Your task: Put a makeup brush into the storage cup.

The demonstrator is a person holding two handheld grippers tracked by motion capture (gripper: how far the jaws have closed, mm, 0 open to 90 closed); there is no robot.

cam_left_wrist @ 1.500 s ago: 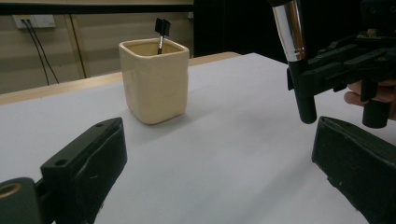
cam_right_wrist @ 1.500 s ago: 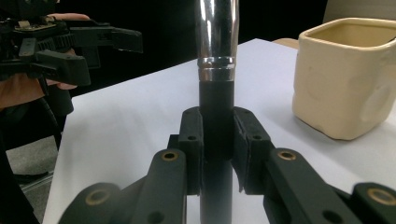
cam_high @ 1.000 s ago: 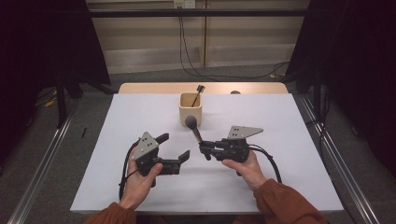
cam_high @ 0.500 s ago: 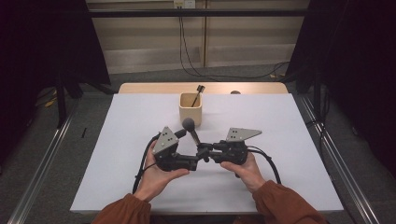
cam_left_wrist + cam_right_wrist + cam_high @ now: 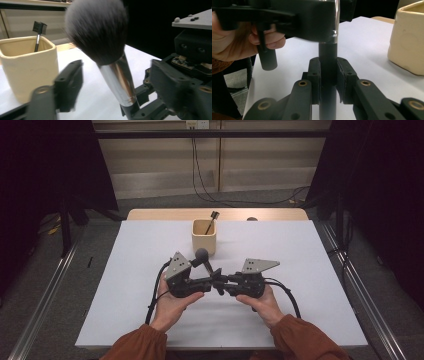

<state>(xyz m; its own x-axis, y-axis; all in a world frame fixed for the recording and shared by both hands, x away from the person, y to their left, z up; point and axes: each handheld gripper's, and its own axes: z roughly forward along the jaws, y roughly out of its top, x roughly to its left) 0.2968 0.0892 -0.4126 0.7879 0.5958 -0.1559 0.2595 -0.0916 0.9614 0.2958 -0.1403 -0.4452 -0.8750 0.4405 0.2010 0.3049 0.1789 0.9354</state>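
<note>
Now a handover mid-table. My right gripper [image 5: 220,284] is clamped on the black handle of the makeup brush [image 5: 100,32], brush standing upright w/ bristles up, in front of the beige cup [image 5: 204,236] but apart from it. In the right gripper view both pads squeeze the handle [image 5: 327,75], no gap.

What changed: a sec ago my left gripper [image 5: 210,281] sat off to the left w/ jaws spread wide; it has slid in across the table and now meets the right one nose to nose. Its jaws have just been closing, w/ the brush's silver ferrule [image 5: 118,80] between them. In the left gripper view there's still daylight on both sides of the ferrule, so pads aren't pressing yet: left is partly closed, not gripping. Right hand hasn't budged.

Meaning for the job, my guess: brush is being passed right to left so the left can drop it in the cup, which already has a small brush [image 5: 213,216] leaning inside. Next: finish the left squeeze, only then release right. Risk: letting go early and the brush tips over.
</note>
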